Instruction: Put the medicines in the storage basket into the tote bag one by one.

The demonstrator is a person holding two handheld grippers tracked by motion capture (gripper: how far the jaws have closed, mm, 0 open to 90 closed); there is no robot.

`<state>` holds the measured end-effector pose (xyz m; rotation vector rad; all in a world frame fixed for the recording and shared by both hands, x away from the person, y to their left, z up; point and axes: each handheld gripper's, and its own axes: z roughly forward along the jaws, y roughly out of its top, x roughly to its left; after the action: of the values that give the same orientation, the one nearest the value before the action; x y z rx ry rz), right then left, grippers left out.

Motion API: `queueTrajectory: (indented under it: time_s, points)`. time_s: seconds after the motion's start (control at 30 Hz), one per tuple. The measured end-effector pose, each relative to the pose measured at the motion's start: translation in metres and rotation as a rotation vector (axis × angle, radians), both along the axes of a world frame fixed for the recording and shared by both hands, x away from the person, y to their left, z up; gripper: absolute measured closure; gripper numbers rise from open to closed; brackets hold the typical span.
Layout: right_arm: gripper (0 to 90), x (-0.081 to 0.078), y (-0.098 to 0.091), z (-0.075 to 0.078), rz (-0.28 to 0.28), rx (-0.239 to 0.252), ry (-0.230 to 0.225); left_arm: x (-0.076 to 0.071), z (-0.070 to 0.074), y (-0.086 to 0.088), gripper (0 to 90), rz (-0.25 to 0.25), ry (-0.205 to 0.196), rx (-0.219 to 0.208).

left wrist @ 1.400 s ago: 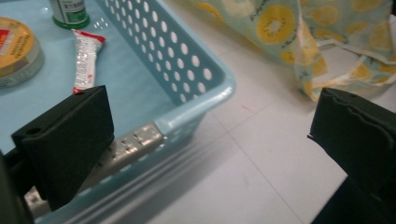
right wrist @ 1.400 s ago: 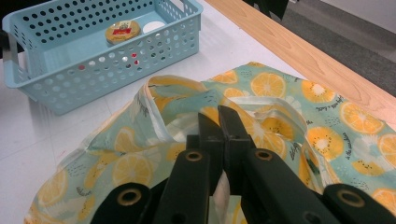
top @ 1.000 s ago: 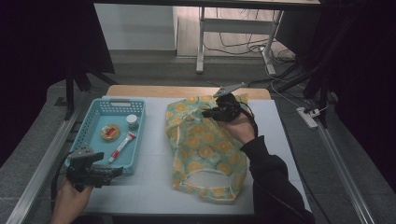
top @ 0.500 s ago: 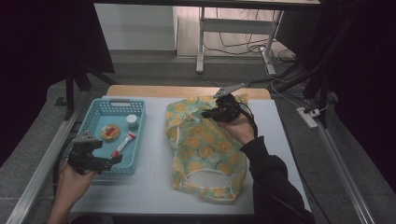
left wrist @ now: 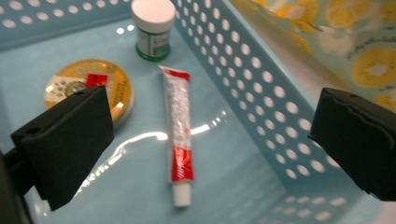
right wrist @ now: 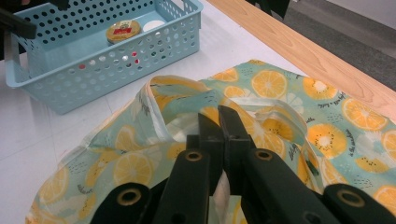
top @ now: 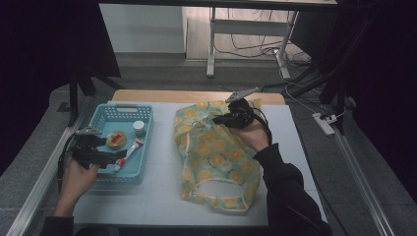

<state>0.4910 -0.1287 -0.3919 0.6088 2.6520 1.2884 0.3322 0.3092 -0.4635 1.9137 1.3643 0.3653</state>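
**Packing the tube next, probably**

Floppy lemon-print fabric bag [top: 216, 157] is lying on the white table [top: 157, 196], right gripper [right wrist: 219, 121] pinching its rim. Left gripper [left wrist: 210, 140] is hovering wide open over the light, slippery red-and-white tube [left wrist: 179, 126] in the blue perforated plastic basket [left wrist: 261, 84]; grab mid-body.

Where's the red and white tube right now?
In the high view the red and white tube lies in the light blue perforated basket at table left, beside the round yellow tin, just ahead of the open left tool.

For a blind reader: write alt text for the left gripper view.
The open left claw hovers over a light blue perforated basket, a red and white tube lying between its black jaws. A round yellow tin and a small white-capped jar lie beyond.
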Motion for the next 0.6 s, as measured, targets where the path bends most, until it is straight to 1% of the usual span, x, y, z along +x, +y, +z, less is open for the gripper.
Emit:
queueTrajectory:
  time_s: [0.07,0.13,0.2,0.23,0.33,0.37,0.43,0.5,0.57,0.6]
  points:
    - [90.0,0.000,0.000,0.000,0.001,-0.005,-0.003,0.004,0.000,0.001,0.0,0.012,-0.007,-0.003]
    - [90.0,-0.001,0.000,0.001,-0.001,-0.007,-0.004,0.007,0.001,0.002,0.0,0.014,-0.010,0.008]
    - [90.0,-0.001,0.000,0.001,-0.001,-0.005,-0.003,0.011,0.000,0.003,0.0,0.012,-0.005,0.013]
    - [90.0,-0.001,0.000,0.001,0.000,-0.005,-0.002,0.013,0.000,0.004,0.0,0.009,-0.002,0.015]
    - [90.0,-0.001,0.000,0.001,0.000,-0.005,-0.003,0.022,-0.002,0.007,0.0,-0.024,0.001,0.012]
    - [90.0,-0.001,-0.001,0.001,-0.001,-0.005,-0.002,0.025,-0.002,0.008,0.0,-0.029,0.010,0.009]
    - [90.0,-0.001,-0.001,0.001,-0.003,-0.006,0.000,0.032,-0.004,0.010,0.0,-0.019,0.024,0.027]
    - [90.0,0.000,-0.002,0.001,-0.006,-0.005,-0.001,0.037,-0.005,0.010,0.0,-0.009,0.013,0.050]
    - [90.0,0.000,-0.003,0.000,-0.010,-0.006,-0.002,0.043,-0.006,0.011,0.0,0.009,0.020,0.042]
    - [90.0,0.000,-0.003,0.000,-0.012,-0.004,-0.001,0.046,-0.006,0.012,0.0,0.018,0.037,0.031]
